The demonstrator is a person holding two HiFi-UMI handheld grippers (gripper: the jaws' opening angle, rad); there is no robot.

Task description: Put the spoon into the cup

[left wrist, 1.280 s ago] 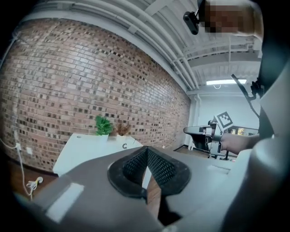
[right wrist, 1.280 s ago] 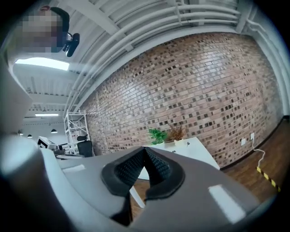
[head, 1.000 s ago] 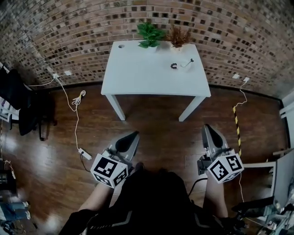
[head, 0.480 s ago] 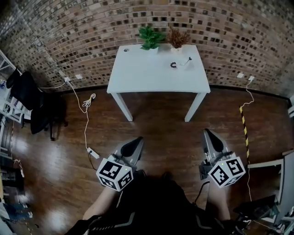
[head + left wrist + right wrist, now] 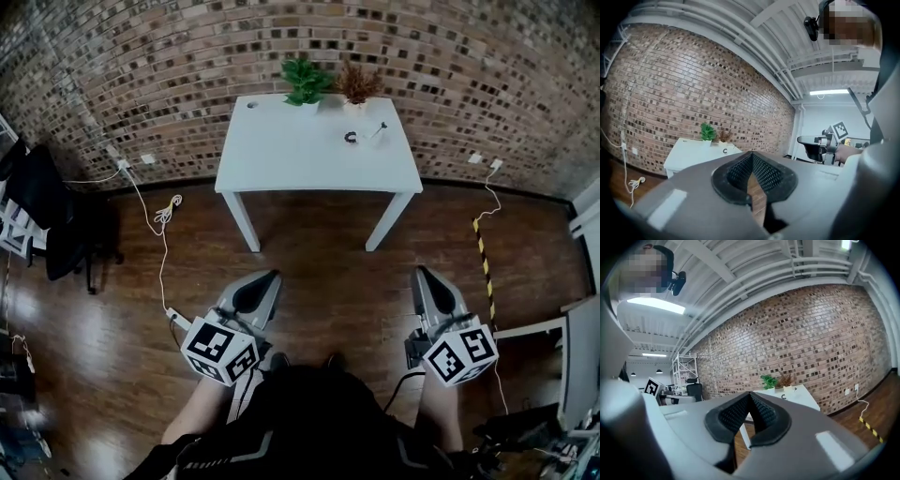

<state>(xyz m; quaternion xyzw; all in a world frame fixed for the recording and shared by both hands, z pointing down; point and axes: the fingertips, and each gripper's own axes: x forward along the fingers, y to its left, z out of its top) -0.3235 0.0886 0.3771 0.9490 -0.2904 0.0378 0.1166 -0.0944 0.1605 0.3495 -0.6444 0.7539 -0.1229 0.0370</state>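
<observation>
White table (image 5: 300,155) bears two plants (image 5: 305,80), one cup (image 5: 352,137), one spoon (image 5: 378,129).

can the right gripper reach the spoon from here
Probably not yet: the right gripper is a whole stretch of floor short of the table where the spoon lies. Nothing stands in the way, though.

I see a white desk (image 5: 291,150) against the brick wall (image 5: 141,56) (a green plant (image 5: 305,77) at its back edge), a dark wooden floor (image 5: 319,262) and a black chair (image 5: 47,211) on the left.
</observation>
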